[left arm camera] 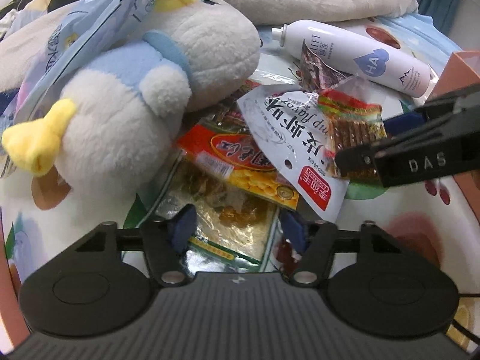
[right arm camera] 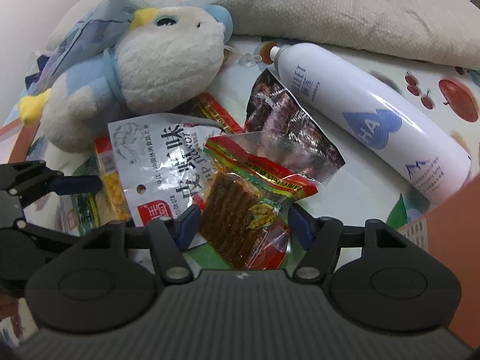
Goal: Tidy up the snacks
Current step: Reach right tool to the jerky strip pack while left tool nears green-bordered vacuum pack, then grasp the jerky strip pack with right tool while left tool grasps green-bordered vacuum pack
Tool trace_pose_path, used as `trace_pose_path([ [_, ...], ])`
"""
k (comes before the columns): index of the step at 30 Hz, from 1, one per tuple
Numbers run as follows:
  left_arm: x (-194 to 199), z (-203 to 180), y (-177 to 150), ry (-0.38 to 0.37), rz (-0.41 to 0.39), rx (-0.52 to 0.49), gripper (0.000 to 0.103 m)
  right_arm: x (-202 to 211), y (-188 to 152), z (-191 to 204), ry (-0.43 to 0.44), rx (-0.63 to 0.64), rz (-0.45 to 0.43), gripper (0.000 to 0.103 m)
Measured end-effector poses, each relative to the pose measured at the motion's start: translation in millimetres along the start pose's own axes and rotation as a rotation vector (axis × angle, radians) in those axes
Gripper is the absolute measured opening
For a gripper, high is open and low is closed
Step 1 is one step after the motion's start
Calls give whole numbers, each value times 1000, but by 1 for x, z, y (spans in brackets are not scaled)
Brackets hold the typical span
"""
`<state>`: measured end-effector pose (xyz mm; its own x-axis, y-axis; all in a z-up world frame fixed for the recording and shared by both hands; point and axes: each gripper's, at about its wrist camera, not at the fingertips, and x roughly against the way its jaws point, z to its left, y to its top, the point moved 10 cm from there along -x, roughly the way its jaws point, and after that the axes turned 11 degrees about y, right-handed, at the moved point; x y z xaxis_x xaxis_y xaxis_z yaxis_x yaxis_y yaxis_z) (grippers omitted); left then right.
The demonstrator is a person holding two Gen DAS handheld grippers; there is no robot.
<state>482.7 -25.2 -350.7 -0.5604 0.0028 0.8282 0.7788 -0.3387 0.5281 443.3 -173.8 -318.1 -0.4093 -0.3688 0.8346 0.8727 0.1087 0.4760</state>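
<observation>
Snack pile seen on fruit-print cloth (right arm camera: 345, 210), beside plush toy (right arm camera: 150, 69) and white spray can (right arm camera: 369, 108). Left gripper (left arm camera: 237, 228) held partly open astride clear-window packet (left arm camera: 228, 225); pad contact can't be told. Right gripper (right arm camera: 243, 222) likewise straddles brown-strip snack pkt (right arm camera: 240, 210), contact unclear. White shrimp-flavour bag (left arm camera: 288, 138) lies between.

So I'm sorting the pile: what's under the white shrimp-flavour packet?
Under the white shrimp-flavour packet lies a red-and-yellow corn snack pack, partly showing. Whatever else sits beneath is covered.
</observation>
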Motion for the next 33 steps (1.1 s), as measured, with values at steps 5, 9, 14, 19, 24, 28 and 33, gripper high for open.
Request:
trace_pose_path([
  [5,7,6,-6,-23,3,60,40,5,-7,3,-3,12,5,50],
  [9,11,14,-9,-38,1,128,23,10,-10,5,-6,28,10,49],
  [14,19,19,-19,-66,23,190,14,15,-19,8,9,25,21,46],
  [19,28,23,-37,-89,56,268,12,22,-36,13,28,13,47,46],
  [24,45,24,-61,-96,96,327,10,27,-53,18,38,21,74,45],
  [28,59,20,-78,-106,135,368,9,32,-63,21,52,17,87,42],
  [33,84,7,-86,-117,136,311,12,40,-72,24,51,38,101,30],
])
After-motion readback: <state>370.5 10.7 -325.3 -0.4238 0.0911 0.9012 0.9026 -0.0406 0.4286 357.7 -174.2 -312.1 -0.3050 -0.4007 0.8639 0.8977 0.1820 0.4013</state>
